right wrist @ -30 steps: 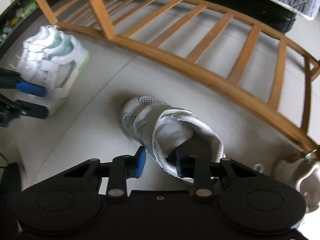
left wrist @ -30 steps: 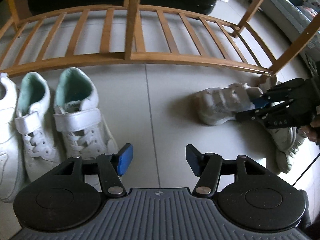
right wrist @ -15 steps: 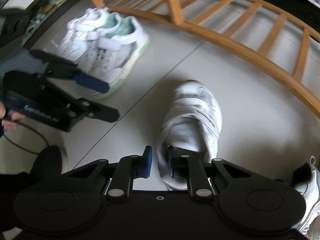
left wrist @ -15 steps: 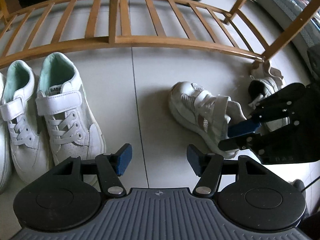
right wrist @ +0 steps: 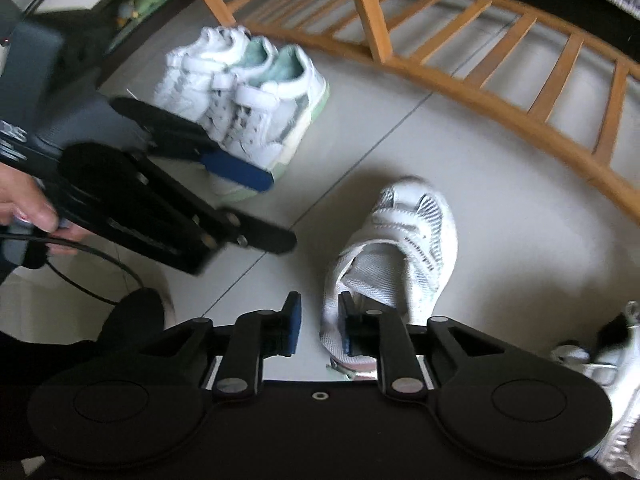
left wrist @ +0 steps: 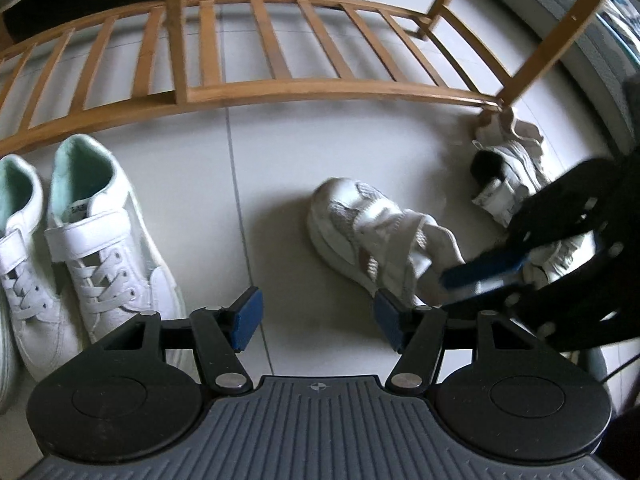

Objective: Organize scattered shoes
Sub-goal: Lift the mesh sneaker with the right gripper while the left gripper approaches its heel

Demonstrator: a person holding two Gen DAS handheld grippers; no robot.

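The right gripper (right wrist: 318, 330) pinches the heel collar of a white mesh sneaker (right wrist: 396, 252) at lower centre, while the left gripper (left wrist: 316, 318) hangs spread and empty. The mint-lined white sneakers (left wrist: 100, 236) sit paired at left by the wooden rack (left wrist: 280, 88); another sneaker (left wrist: 516, 184) lies loose at right, so sorting looks about half done
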